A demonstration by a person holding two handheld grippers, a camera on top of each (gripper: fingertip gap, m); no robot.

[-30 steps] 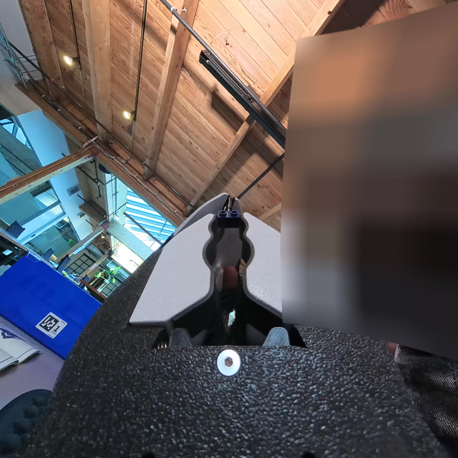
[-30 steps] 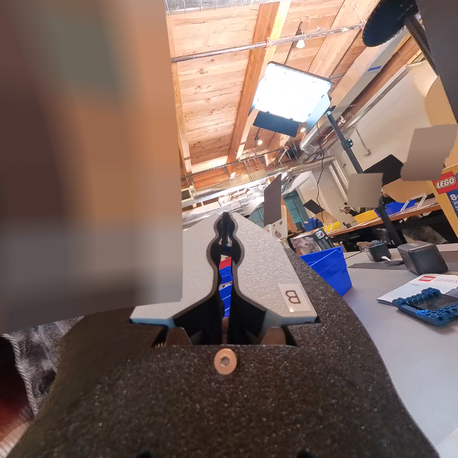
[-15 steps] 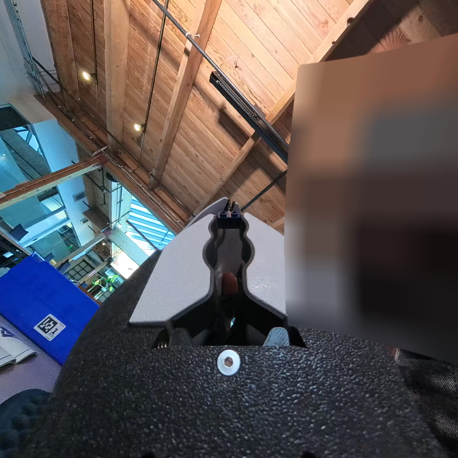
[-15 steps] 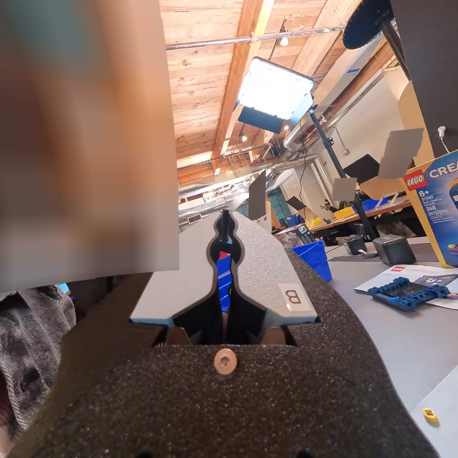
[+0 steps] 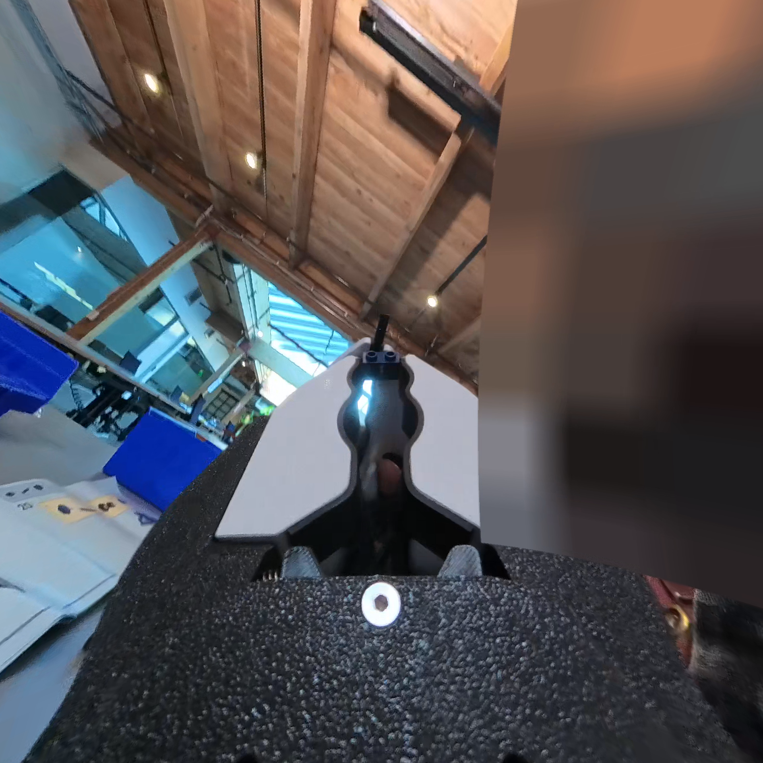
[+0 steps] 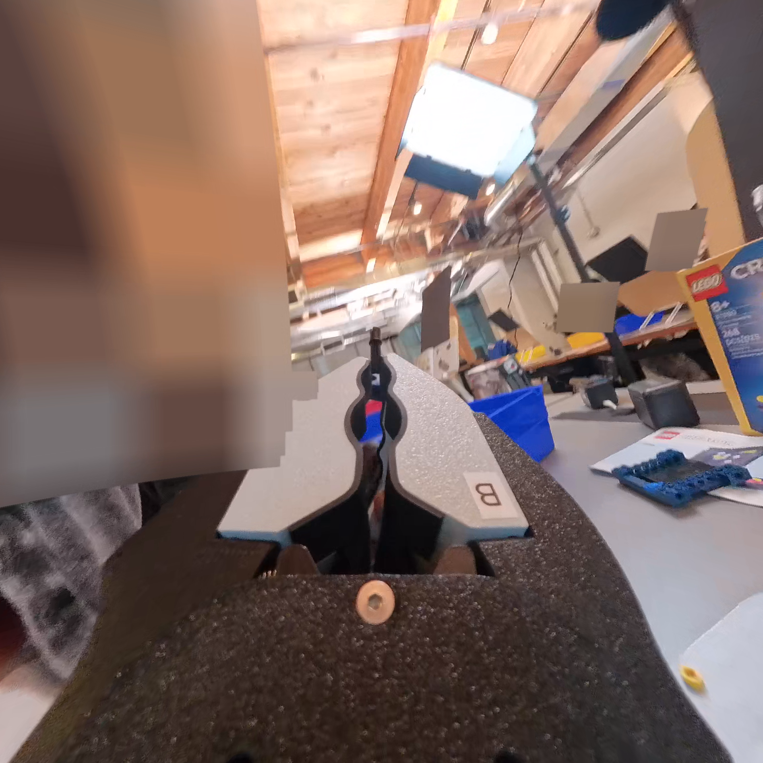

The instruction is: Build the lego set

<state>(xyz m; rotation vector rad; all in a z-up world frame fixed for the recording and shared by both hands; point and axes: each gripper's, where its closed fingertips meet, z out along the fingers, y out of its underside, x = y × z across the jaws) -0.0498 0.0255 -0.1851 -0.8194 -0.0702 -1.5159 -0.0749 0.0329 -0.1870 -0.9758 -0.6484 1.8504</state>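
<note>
Left gripper (image 5: 380,358) pinches a dark-blue brick (image 5: 380,357); right gripper (image 6: 375,354) clamps a black pin (image 6: 375,339). Blue bin (image 6: 521,418) and box (image 6: 739,326) sit nearby.

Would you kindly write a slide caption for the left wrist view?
Left gripper tilted toward a timber ceiling, pinching a small dark blue two-stud brick at its fingertips.

Dark blue two-stud brick (image 5: 380,358) clamped crosswise; thin black pin (image 6: 375,344) pinched upright.

Dark blue brick (image 5: 381,358), black pin (image 6: 375,342), grey claw fingers (image 6: 429,417), blue bin (image 6: 518,413).
</note>
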